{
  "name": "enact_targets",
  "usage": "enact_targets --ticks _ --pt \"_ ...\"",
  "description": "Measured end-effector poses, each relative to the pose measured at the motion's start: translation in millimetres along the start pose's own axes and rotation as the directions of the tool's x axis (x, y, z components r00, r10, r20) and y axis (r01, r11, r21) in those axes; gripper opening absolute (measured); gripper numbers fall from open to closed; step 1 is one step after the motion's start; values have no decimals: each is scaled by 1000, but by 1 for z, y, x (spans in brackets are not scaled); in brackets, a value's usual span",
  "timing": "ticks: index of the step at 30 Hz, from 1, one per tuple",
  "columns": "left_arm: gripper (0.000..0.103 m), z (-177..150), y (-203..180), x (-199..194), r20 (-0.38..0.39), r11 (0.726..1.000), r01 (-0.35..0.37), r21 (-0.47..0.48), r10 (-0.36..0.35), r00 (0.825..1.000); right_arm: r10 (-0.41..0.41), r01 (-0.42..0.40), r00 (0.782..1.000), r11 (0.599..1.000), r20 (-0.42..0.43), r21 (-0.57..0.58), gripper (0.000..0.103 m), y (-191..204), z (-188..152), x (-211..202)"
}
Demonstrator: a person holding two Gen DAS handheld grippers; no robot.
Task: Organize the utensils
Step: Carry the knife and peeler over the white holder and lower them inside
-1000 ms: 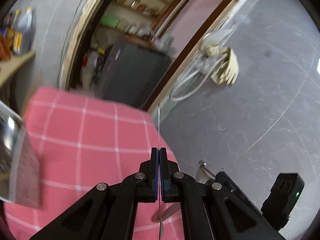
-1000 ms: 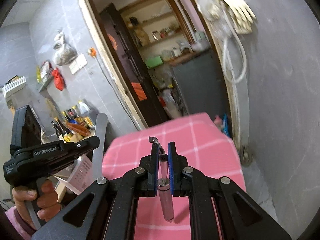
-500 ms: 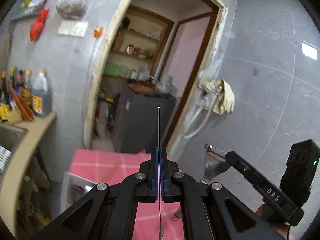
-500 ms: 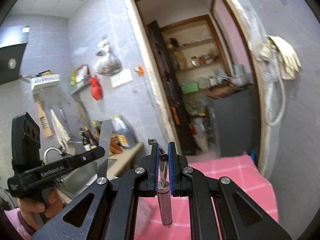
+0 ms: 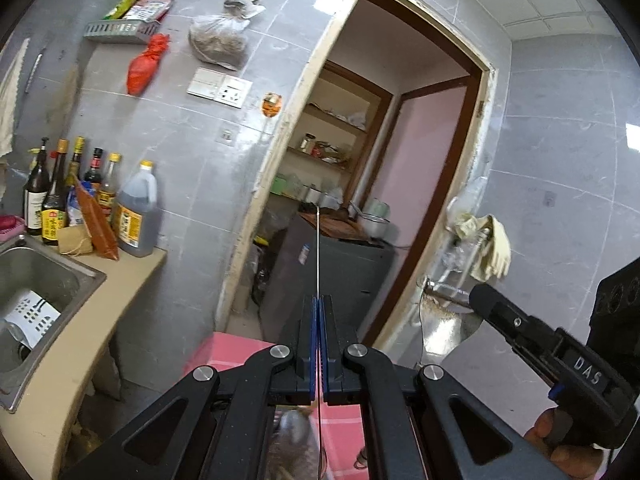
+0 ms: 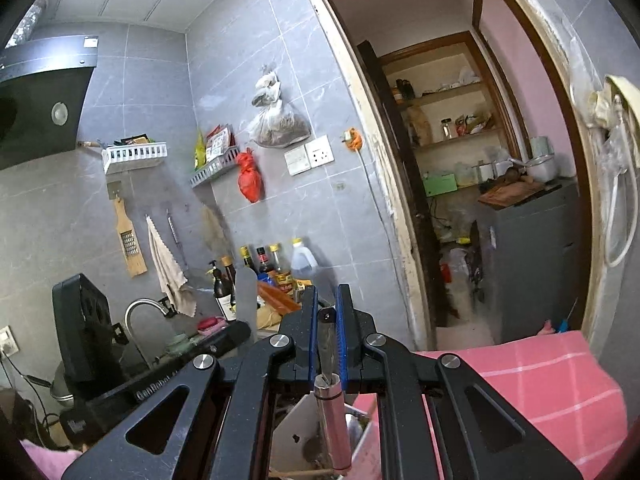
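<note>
My left gripper (image 5: 319,304) is shut on a thin flat steel blade (image 5: 318,248), seen edge-on and sticking up past the fingers; it shows as a broad grey blade (image 6: 245,292) in the right wrist view. My right gripper (image 6: 327,300) is shut on a peeler-like tool with a pink metallic handle (image 6: 333,424) hanging down; its steel head (image 5: 438,320) shows in the left wrist view. Both are raised above a table with a pink checked cloth (image 6: 532,384). A white holder (image 6: 298,428) with utensils sits below the right gripper.
A steel sink (image 5: 36,280) and counter with several sauce bottles (image 5: 80,196) are on the left. An open doorway (image 5: 360,200) leads to a pantry with a grey cabinet (image 5: 328,276). Wall racks (image 6: 134,154), a grater and a towel hang on the tiled wall.
Both grippers have tilted and lifted upward, so the views now show the wall, doorway and ceiling instead of mostly the pink cloth. Each keeps its hold on its utensil.
</note>
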State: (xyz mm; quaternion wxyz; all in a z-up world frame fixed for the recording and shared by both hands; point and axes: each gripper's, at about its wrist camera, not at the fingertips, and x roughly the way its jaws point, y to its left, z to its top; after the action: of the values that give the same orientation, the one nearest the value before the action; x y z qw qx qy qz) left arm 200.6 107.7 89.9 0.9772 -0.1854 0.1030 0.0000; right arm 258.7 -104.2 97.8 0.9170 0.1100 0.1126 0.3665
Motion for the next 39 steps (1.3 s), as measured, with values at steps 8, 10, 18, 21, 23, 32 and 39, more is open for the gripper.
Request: enact_targets --ticks 8,10,18,21,23,32,39 --pt "2 -23 22 13 -28 998 -24 -51 22 999 7 -7 1000 1000 -24 11 8 2 -17 27" --pt "2 -26 23 15 -28 998 -28 -52 27 999 1 -1 999 1000 -34 5 8 3 -23 32" --pt "2 -40 24 25 -31 998 -51 -26 50 998 -16 16 996 1000 -89 7 8 -4 -45 40" --pt "2 -44 25 28 -39 998 -53 -21 53 998 -15 18 994 1000 -112 25 8 -10 -51 40" --pt "2 -46 25 29 -41 998 -52 -18 52 998 -16 20 992 999 -127 33 8 -12 -56 41" --pt "2 -58 23 28 -57 1000 -25 13 25 998 -4 16 983 998 -186 63 8 -18 -77 40" --pt "2 -67 33 21 -94 1000 5 -19 -7 996 3 13 974 997 -226 72 8 -19 -91 35"
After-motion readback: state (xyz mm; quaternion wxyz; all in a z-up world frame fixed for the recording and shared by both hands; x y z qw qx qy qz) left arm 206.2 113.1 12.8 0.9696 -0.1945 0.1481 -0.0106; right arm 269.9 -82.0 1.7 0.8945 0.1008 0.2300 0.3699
